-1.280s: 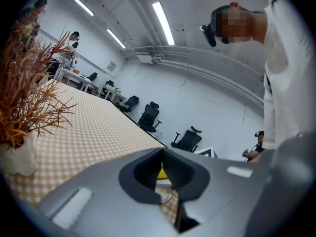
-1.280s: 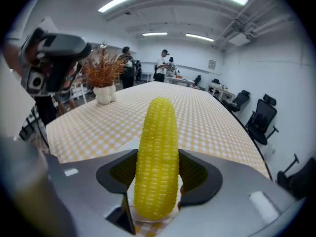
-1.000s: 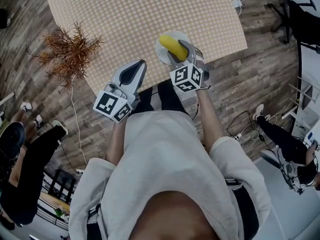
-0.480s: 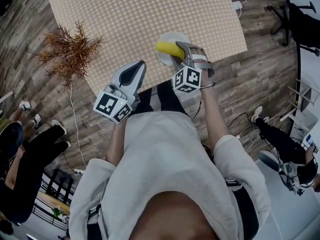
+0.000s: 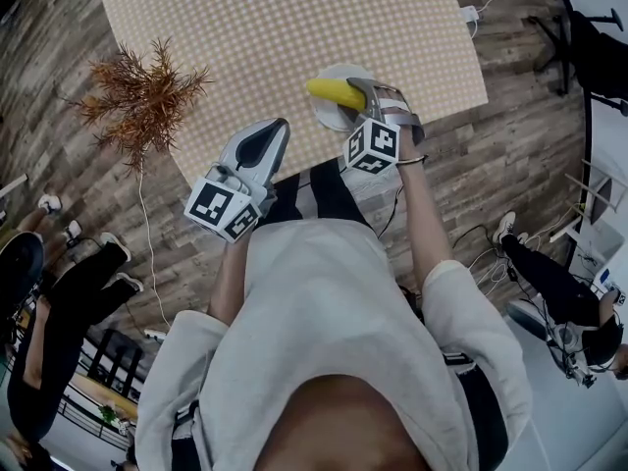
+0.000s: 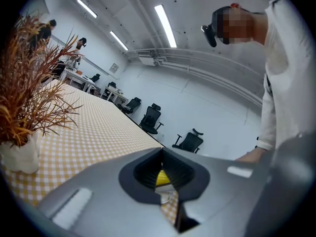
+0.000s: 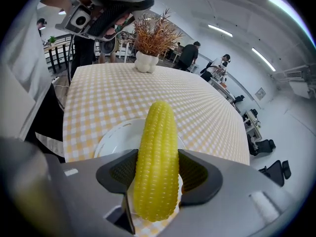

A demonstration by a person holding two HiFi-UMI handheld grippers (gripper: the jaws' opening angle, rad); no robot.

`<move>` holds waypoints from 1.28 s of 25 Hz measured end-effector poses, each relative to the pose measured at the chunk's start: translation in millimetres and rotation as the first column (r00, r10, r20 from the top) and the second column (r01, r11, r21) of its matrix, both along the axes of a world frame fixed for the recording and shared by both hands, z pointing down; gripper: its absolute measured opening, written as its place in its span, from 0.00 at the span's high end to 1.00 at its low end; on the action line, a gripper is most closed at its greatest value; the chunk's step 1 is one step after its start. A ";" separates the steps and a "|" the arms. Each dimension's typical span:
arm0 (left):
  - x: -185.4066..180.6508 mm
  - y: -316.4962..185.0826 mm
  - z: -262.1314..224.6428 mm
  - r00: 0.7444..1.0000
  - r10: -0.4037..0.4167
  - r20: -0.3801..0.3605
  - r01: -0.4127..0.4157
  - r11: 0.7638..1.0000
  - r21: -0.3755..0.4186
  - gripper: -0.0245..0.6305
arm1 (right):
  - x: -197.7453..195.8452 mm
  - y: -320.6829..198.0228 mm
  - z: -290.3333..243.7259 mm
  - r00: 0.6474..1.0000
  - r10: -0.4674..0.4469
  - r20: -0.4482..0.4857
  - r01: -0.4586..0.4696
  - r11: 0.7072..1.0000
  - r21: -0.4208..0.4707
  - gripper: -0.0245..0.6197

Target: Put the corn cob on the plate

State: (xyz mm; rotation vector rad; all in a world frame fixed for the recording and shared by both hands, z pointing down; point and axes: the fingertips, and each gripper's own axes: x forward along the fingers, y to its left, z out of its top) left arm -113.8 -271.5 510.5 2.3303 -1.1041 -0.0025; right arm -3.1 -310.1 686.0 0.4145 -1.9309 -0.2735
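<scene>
A yellow corn cob (image 7: 157, 158) (image 5: 335, 93) is clamped between the jaws of my right gripper (image 7: 157, 174) (image 5: 361, 101), which is shut on it. The cob hangs just above a white plate (image 7: 114, 138) (image 5: 328, 114) near the table's front edge and points left across it. My left gripper (image 5: 263, 143) (image 6: 165, 181) hovers at the table's near edge, left of the plate, shut with nothing in it. Through its closed jaws a sliver of the cob shows.
A checked yellow-and-white tablecloth (image 5: 265, 37) covers the table. A dried orange plant in a white vase (image 5: 137, 101) (image 7: 146, 60) (image 6: 19, 154) stands at the table's left edge. People (image 7: 190, 53) and office chairs (image 6: 150, 117) are beyond the table.
My right gripper has turned the corn cob so it now lies pointing left over the plate instead of angled upward. The left gripper has stayed put.
</scene>
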 end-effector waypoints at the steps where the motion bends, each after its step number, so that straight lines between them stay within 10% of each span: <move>1: -0.1 0.4 0.2 1.000 0.000 0.000 0.000 1.000 0.000 0.95 | 0.1 0.3 0.5 1.000 -0.001 0.002 0.001 1.000 -0.009 0.57; 32: 6.5 4.0 -14.7 1.000 -0.007 0.003 0.007 0.999 0.032 0.95 | -1.8 -6.4 -22.5 0.997 0.018 0.077 -0.017 1.000 -0.017 0.56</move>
